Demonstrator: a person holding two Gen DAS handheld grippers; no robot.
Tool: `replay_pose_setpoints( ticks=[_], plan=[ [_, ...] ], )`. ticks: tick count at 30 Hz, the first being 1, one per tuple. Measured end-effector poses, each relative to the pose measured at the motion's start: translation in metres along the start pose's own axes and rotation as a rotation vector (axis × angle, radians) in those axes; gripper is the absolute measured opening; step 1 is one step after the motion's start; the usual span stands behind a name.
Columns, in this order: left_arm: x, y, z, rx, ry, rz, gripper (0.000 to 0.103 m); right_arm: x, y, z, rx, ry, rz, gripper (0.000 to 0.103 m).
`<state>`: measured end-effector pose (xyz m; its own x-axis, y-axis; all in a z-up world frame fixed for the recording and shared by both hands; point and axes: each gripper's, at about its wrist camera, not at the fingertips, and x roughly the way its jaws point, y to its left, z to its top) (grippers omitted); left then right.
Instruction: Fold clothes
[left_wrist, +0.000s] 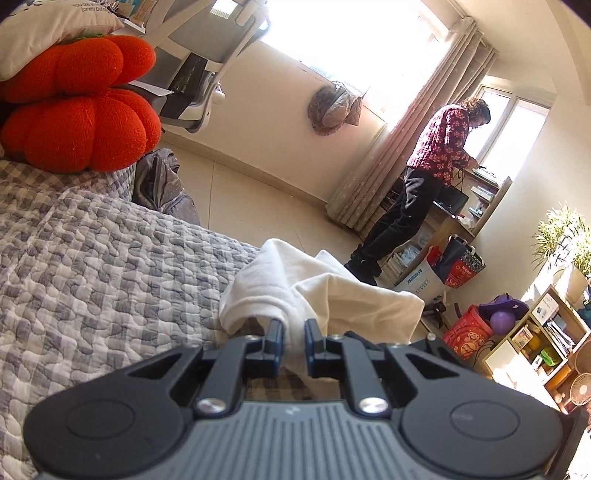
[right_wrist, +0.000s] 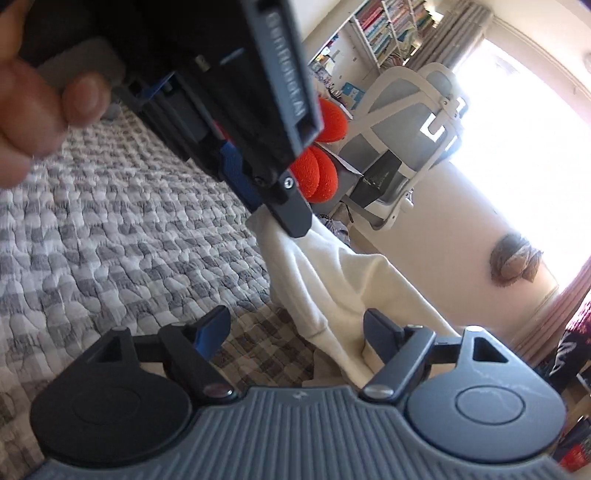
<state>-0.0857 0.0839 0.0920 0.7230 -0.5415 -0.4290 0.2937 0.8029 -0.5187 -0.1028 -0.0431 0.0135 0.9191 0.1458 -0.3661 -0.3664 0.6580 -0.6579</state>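
A white garment (left_wrist: 325, 295) hangs bunched over the edge of a bed with a grey checked quilt (left_wrist: 92, 251). My left gripper (left_wrist: 294, 332) is shut on a fold of it and holds it lifted. In the right wrist view the same white garment (right_wrist: 343, 284) hangs down from the left gripper (right_wrist: 291, 218), seen from outside with the hand on it at the upper left. My right gripper (right_wrist: 297, 325) is open, its fingers either side of the hanging cloth, not touching it.
Two orange pumpkin cushions (left_wrist: 81, 122) and a white pillow (left_wrist: 48, 29) lie at the bed's far end. A white office chair (right_wrist: 413, 122) stands beyond. A person (left_wrist: 417, 184) stands by a desk at the window. Shelves (left_wrist: 535, 339) and bags (left_wrist: 469, 332) line the wall.
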Motion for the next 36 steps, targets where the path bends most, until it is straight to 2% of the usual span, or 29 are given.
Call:
replay_pose_setpoints(
  ticks=[1,3,4,5,6,7,11,15,18,21,23,26,29,32,33,36],
  plan=[
    [-0.001,0.005,0.001,-0.009,0.003,0.009,0.014,0.008,0.000,-0.002,-0.015,0.029,-0.031,0.006],
    [-0.005,0.015,0.003,-0.023,0.011,0.028,0.020,0.005,-0.029,-0.003,0.143,0.020,0.004,0.007],
    [-0.009,0.020,0.003,-0.029,0.009,0.040,0.022,-0.001,-0.041,-0.001,0.173,0.010,-0.007,0.007],
    [-0.013,0.025,0.004,-0.034,0.010,0.052,0.034,-0.006,-0.053,0.002,0.194,0.002,-0.022,0.007],
    [-0.016,0.030,0.005,-0.037,0.012,0.068,0.051,-0.011,-0.064,0.004,0.215,-0.007,-0.038,0.007],
    [-0.019,0.034,0.005,-0.037,0.013,0.085,0.056,-0.017,-0.079,0.007,0.244,-0.014,-0.040,0.007],
    [-0.024,0.029,-0.003,0.010,0.027,0.099,0.063,-0.046,-0.124,0.037,0.310,-0.078,-0.065,0.007],
    [-0.022,0.002,-0.017,0.143,0.020,0.116,0.087,-0.086,-0.142,0.074,0.312,-0.150,-0.111,0.007],
    [-0.020,-0.019,-0.026,0.244,0.003,0.145,0.089,-0.117,-0.152,0.094,0.299,-0.211,-0.127,0.007],
    [-0.024,-0.031,-0.025,0.296,-0.042,0.163,0.090,-0.146,-0.164,0.105,0.311,-0.270,-0.132,0.007],
    [-0.033,-0.038,-0.024,0.312,-0.089,0.150,0.091,-0.163,-0.170,0.111,0.325,-0.301,-0.135,0.007],
    [-0.049,-0.060,-0.036,0.423,-0.180,0.117,0.094,-0.181,-0.174,0.120,0.337,-0.316,-0.152,0.007],
    [-0.060,-0.086,-0.059,0.619,-0.281,0.192,0.096,-0.197,-0.180,0.128,0.384,-0.336,-0.160,0.007],
    [-0.073,-0.102,-0.080,0.752,-0.363,0.287,0.097,-0.207,-0.182,0.133,0.404,-0.339,-0.205,0.007],
    [-0.080,-0.106,-0.088,0.786,-0.391,0.301,0.097,-0.209,-0.183,0.133,0.417,-0.336,-0.213,0.007],
    [-0.099,-0.121,-0.107,0.859,-0.456,0.296,0.102,-0.211,-0.189,0.131,0.487,-0.342,-0.160,0.007]
  ],
)
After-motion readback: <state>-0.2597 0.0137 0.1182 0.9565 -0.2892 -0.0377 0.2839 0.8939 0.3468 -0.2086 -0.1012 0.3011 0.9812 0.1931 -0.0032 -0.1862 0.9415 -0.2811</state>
